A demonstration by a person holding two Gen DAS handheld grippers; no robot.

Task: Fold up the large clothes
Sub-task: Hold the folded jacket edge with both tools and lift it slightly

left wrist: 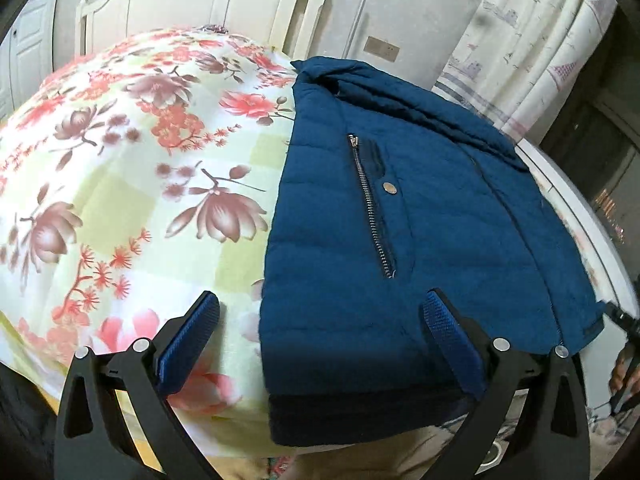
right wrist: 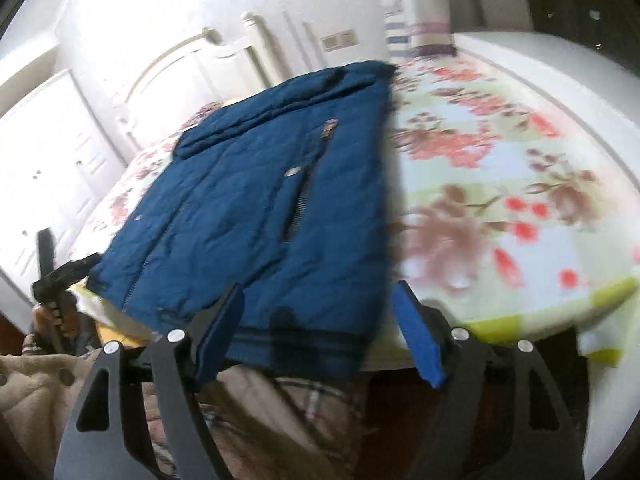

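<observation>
A blue quilted jacket (left wrist: 400,220) lies flat on a floral bedsheet (left wrist: 120,160), sleeves folded in, its dark hem band at the near bed edge. A zip pocket and a snap show on its front. My left gripper (left wrist: 324,312) is open and empty, just above the jacket's near left hem corner. In the right wrist view the jacket (right wrist: 256,208) lies left of centre on the sheet (right wrist: 500,184). My right gripper (right wrist: 320,304) is open and empty, over the jacket's near right hem corner. Each gripper shows at the other view's edge: the right one (left wrist: 624,332), the left one (right wrist: 52,276).
A white headboard (left wrist: 208,0) stands at the far end of the bed. A patterned curtain (left wrist: 532,48) hangs on the right. A white wardrobe (right wrist: 48,168) stands on the left. The bed's near edge lies just below both grippers, with the person's beige clothing (right wrist: 256,408) under it.
</observation>
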